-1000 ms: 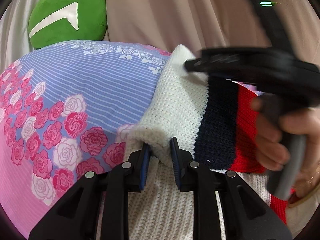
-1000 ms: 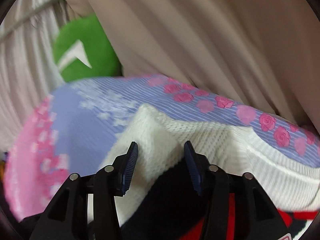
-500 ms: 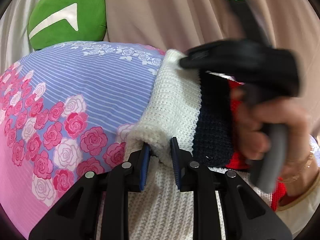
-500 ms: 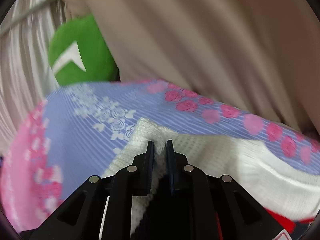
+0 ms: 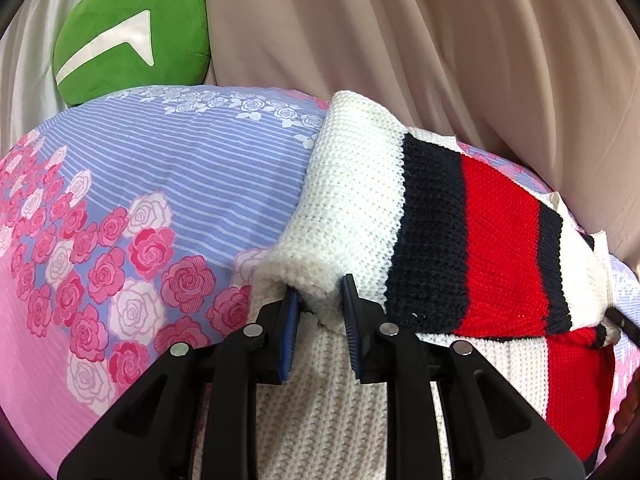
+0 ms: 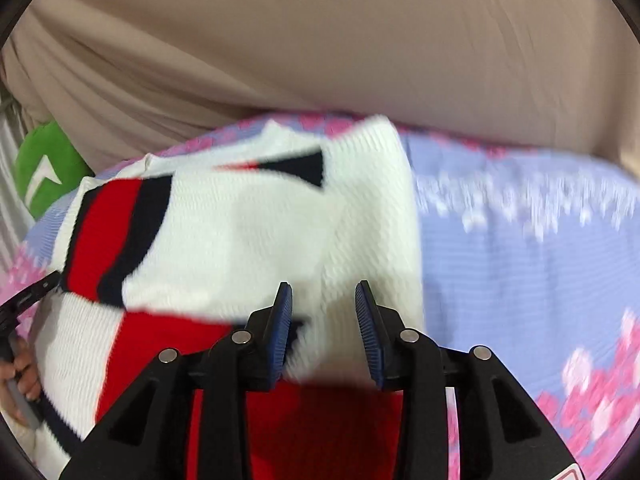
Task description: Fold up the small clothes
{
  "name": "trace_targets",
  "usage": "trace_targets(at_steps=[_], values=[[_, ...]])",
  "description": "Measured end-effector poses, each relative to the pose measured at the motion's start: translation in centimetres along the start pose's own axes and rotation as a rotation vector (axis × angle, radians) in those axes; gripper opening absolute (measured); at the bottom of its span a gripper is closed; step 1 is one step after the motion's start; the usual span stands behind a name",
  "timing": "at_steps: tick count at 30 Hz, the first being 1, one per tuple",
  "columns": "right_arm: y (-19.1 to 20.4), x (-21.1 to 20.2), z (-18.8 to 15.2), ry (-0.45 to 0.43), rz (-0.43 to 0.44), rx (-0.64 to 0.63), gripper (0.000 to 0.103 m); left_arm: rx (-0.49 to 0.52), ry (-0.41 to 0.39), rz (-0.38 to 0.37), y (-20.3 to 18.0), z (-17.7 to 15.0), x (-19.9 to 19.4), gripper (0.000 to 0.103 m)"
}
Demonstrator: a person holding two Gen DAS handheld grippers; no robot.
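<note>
On floral bedsheet, left gripper pinching striped sweater fold, right gripper just reopened, gripping nothing.

Bright even light, fisheye-bent edges; right wrist view motion-blurred

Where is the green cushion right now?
The green cushion sits upper left in the left wrist view, behind the floral bedsheet and beside the beige curtain, left of the sweater.
</note>
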State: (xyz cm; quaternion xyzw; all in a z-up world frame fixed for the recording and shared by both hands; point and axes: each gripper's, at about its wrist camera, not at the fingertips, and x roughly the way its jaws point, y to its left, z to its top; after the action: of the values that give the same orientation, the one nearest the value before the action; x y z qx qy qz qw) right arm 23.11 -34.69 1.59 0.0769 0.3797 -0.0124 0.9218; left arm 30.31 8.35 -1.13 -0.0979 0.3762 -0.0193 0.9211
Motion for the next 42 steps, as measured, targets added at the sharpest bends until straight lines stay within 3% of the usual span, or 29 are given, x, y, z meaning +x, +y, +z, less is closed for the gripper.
trace_targets(at_steps=[8, 9, 11, 17, 18, 20, 29, 31, 33, 35, 37, 39, 42], values=[[1.3, 2.2, -0.2, -0.006, 0.081, 0.043, 0.039, -0.001, -0.001, -0.003, 0.1, 0.0, -0.1, 0.021], [1.5, 2.4, -0.1, -0.009, 0.077, 0.042, 0.033, -0.001, -0.001, -0.003, 0.1, 0.0, -0.1, 0.021], [2.8, 2.0, -0.4, -0.023, 0.099, 0.051, 0.009, -0.002, -0.002, -0.004, 0.1, -0.2, -0.3, 0.021], [2.9, -1.5, -0.7, -0.146, 0.104, 0.098, 0.008, -0.013, -0.005, -0.009, 0.6, -0.2, -0.4, 0.021], [2.6, -1.6, -1.0, -0.148, 0.090, 0.103, 0.007, -0.010, -0.004, -0.007, 0.5, -0.2, -0.4, 0.021], [1.8, 1.0, -1.7, -0.041, -0.015, 0.079, 0.007, 0.002, -0.002, 0.001, 0.4, -0.2, -0.4, 0.021], [1.2, 1.5, -1.9, -0.030, 0.045, 0.110, 0.008, 0.012, -0.002, 0.008, 0.1, -0.1, -0.4, 0.021], [0.8, -0.1, -1.9, -0.076, 0.049, 0.146, 0.017, 0.011, -0.002, 0.005, 0.0, -0.1, -0.5, 0.022], [2.8, -1.9, -1.3, -0.145, 0.019, 0.092, 0.017, 0.016, -0.002, 0.010, -0.1, -0.1, -0.5, 0.022], [6.6, -2.3, -0.3, -0.148, 0.087, -0.005, 0.013, 0.033, -0.006, 0.024, -0.5, -0.1, -0.6, 0.022], [11.3, -1.5, 0.8, -0.121, 0.166, -0.101, 0.012, 0.037, -0.020, 0.015, -1.1, 0.3, -1.9, 0.021], [15.5, 0.3, 1.8, -0.095, 0.221, -0.172, 0.012, 0.019, -0.055, -0.040, -1.7, 1.3, -4.0, 0.021], [20.7, 5.5, 2.7, 0.024, 0.304, -0.220, 0.012, 0.022, -0.099, -0.092, -3.5, 3.4, -6.0, 0.022]])
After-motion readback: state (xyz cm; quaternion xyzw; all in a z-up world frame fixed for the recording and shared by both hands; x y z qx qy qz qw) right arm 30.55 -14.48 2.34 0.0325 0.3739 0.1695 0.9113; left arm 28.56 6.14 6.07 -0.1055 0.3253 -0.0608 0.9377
